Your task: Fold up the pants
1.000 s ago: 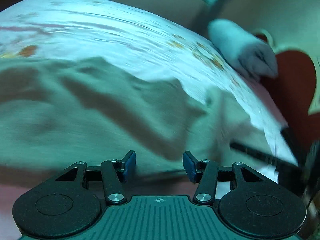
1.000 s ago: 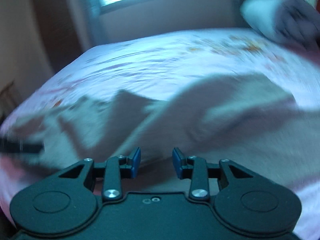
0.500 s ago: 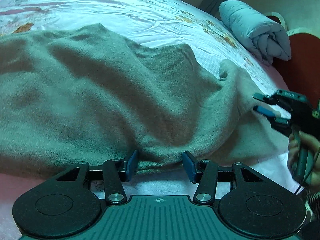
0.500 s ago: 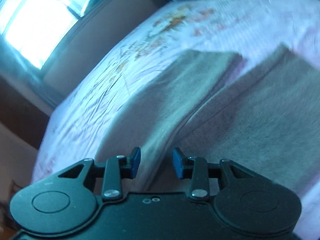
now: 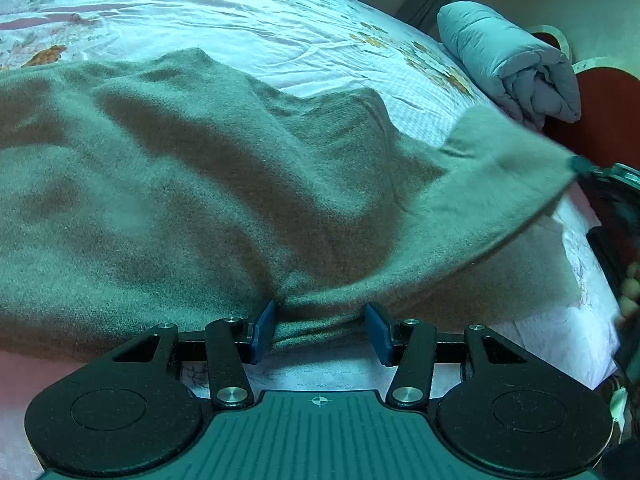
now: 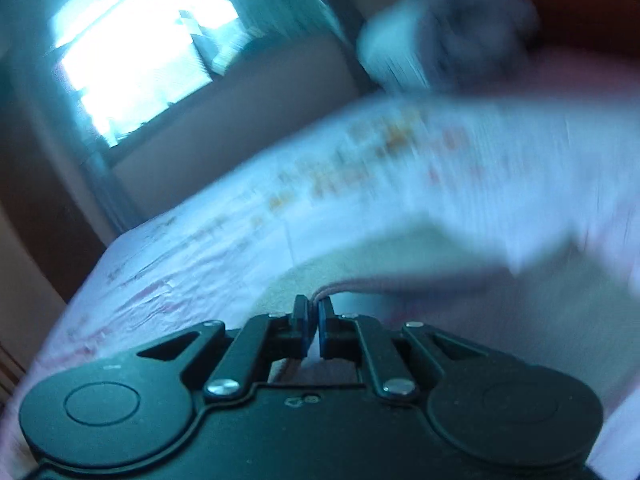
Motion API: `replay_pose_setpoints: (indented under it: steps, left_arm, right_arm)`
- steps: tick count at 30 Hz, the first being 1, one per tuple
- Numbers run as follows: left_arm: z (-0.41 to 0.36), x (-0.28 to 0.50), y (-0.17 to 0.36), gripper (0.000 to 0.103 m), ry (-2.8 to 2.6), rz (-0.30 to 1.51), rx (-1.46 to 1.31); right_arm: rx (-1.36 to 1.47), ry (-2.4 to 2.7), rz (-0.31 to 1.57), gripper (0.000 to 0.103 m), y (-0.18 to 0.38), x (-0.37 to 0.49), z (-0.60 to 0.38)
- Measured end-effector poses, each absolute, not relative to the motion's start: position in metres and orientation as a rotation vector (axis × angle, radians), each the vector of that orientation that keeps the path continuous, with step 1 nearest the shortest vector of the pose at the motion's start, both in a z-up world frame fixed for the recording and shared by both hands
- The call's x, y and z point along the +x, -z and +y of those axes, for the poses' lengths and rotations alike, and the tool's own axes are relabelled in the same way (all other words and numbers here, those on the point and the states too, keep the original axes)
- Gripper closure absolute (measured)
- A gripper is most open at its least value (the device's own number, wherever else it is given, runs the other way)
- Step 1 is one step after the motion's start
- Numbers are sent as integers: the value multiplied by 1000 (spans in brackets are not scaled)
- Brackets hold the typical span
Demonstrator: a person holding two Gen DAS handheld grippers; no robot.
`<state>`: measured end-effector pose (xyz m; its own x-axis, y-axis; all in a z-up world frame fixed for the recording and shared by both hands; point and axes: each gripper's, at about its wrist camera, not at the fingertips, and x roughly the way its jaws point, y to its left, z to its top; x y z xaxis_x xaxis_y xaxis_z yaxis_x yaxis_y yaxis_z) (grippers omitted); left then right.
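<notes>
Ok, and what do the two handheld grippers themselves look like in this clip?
Both match: the left gripper and right gripper have matte black bodies with round discs either side, angled black link bars with silver screws, and blue pads on the fingers. The left has a ribbed plate with a small crosshair mark.

No words, brands or numbers are legible anywhere on my grippers, the pants or the bedsheet; my left gripper (image 5: 320, 330) carries only a small crosshair mark.

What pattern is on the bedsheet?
White bedsheet with orange floral print, clearest in the left wrist view.
</notes>
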<state>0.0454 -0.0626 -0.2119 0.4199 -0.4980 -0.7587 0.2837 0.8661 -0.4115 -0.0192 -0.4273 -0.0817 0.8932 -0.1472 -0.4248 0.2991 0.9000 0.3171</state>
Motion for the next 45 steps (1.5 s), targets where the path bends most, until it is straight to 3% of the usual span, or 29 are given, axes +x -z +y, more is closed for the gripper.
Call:
replay_pose_setpoints:
  steps: [3, 6, 11, 15, 17, 19, 20, 21, 23, 24, 25, 30, 35, 40, 45]
  left_arm:
    - [-60, 45, 212, 52, 504, 1025, -237]
    - [-60, 45, 212, 52, 511, 1022, -231]
    - [-58, 47, 211, 52, 517, 1029, -247]
    - [-61, 47, 211, 52, 512, 1024, -239]
    - [-63, 46, 211, 52, 512, 1020, -227]
    - [-63, 46, 211, 52, 511, 1020, -227]
    - [-63, 46, 211, 52, 511, 1021, -228]
    - [-63, 47, 210, 52, 511, 1023, -228]
    - [-63, 47, 211, 52, 512, 1024, -228]
    - [-63, 47, 211, 52, 512, 1023, -227]
    - [-64, 46, 211, 52, 510, 1022, -225]
    - [-65, 46, 210, 52, 512, 1017, -210]
    - [-69, 44, 204, 52, 509, 1006, -176]
    - [-79, 36, 186, 51, 530, 965, -165]
    - [-118, 31, 177, 51, 629, 959, -134]
  right_arm:
    - [204, 264, 350, 103, 64, -45, -395]
    - [117, 333, 388, 103, 82, -71, -381]
    - [275, 441, 579, 103, 132, -91, -412]
    - [332, 405, 545, 103, 125, -91, -416]
    - [373, 367, 565, 88, 125, -83, -419]
    - [456, 348, 587, 67, 134, -74, -429]
    - [501, 343, 598, 66, 139, -73, -434]
    - [548, 333, 608, 66, 143, -71, -438]
    - [590, 337, 610, 81, 148, -78, -440]
    - [574, 343, 614, 99, 147, -82, -437]
    - [561, 339, 620, 103, 146, -83, -438]
    - [512, 342, 595, 103, 134, -104, -438]
    - [520, 354, 672, 103, 157, -102, -443]
    - [560, 329, 614, 63, 140, -112, -451]
    - [602, 325, 542, 61, 122, -116, -484]
